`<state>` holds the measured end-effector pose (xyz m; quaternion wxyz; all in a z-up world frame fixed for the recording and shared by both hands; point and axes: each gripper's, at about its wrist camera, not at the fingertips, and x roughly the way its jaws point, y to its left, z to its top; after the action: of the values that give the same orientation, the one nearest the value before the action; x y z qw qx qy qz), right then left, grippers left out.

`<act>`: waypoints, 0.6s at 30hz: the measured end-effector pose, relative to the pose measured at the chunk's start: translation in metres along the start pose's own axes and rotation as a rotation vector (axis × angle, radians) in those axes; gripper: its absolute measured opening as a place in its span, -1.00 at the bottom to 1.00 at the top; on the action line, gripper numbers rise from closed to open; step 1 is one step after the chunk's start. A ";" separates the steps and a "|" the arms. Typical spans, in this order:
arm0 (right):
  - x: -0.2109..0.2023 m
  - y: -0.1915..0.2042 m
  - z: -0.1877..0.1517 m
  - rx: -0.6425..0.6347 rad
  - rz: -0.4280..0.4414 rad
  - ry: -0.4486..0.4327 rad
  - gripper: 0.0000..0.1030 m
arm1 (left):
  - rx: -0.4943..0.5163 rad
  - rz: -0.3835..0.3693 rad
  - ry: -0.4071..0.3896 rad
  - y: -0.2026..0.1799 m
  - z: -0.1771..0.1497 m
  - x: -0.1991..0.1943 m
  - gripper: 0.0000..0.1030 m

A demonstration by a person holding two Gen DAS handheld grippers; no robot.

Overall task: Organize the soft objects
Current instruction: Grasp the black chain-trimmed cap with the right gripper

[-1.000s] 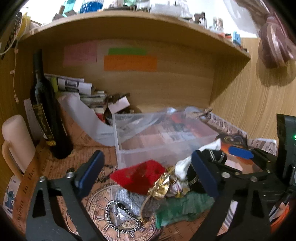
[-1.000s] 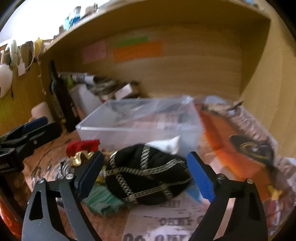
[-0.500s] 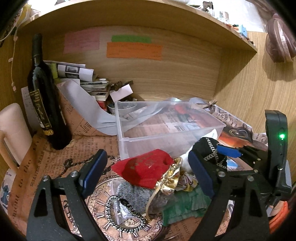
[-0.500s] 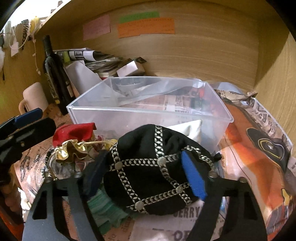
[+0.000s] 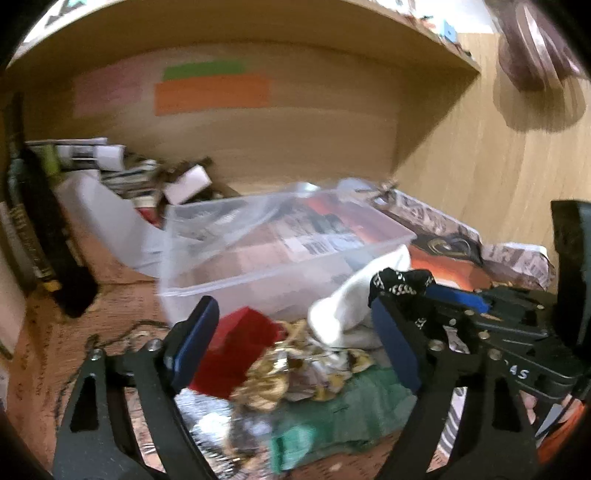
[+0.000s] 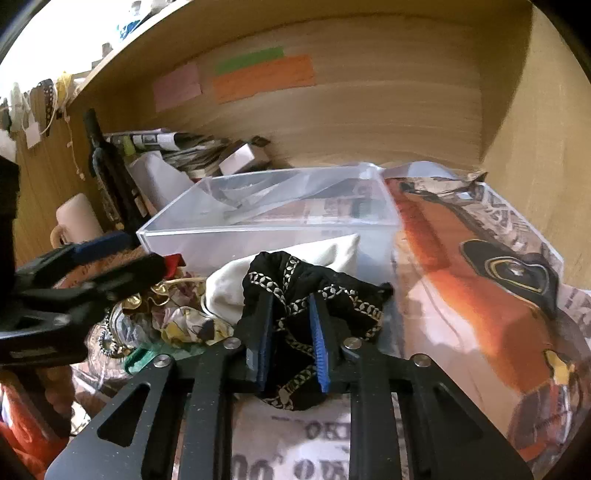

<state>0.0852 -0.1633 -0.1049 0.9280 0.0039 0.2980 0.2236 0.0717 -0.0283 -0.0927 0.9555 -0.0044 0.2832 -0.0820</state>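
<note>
My right gripper (image 6: 290, 332) is shut on a black pouch with silver chain trim (image 6: 295, 280) and holds it just in front of the clear plastic box (image 6: 258, 236); the pouch also shows in the left wrist view (image 5: 400, 286). My left gripper (image 5: 295, 347) is open and empty above a pile of soft things: a red pouch (image 5: 236, 347), a gold floral pouch (image 5: 295, 373), a white cloth (image 5: 343, 314) and a green cloth (image 5: 343, 421). The clear box (image 5: 280, 254) lies behind the pile and holds no soft things.
A dark wine bottle (image 6: 110, 173) and a cream mug (image 6: 77, 221) stand at the left. Rolled papers and a small white box (image 6: 240, 160) lie at the back. Newspaper covers the desk (image 6: 461, 295). A shelf (image 5: 295, 33) hangs overhead; the wooden side wall (image 5: 498, 184) is at the right.
My right gripper has closed on the black pouch, squeezing it flat, and lifted it slightly. My left gripper has shifted right and lower over the pile, still open.
</note>
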 end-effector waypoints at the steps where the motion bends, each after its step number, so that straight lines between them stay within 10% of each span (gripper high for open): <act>1: -0.003 -0.002 -0.001 0.002 -0.003 -0.003 -0.67 | 0.004 -0.015 0.014 -0.004 0.001 0.005 0.59; 11: -0.017 -0.036 -0.007 0.077 -0.036 -0.027 -0.67 | 0.049 -0.048 0.136 -0.026 0.005 0.055 0.50; 18: -0.028 -0.065 -0.011 0.140 -0.091 -0.032 -0.68 | 0.057 -0.057 0.167 -0.030 0.000 0.065 -0.16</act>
<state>0.0852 -0.2353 -0.1077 0.9392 0.0590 0.2981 0.1597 0.1210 -0.0683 -0.1258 0.9255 0.0217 0.3594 -0.1173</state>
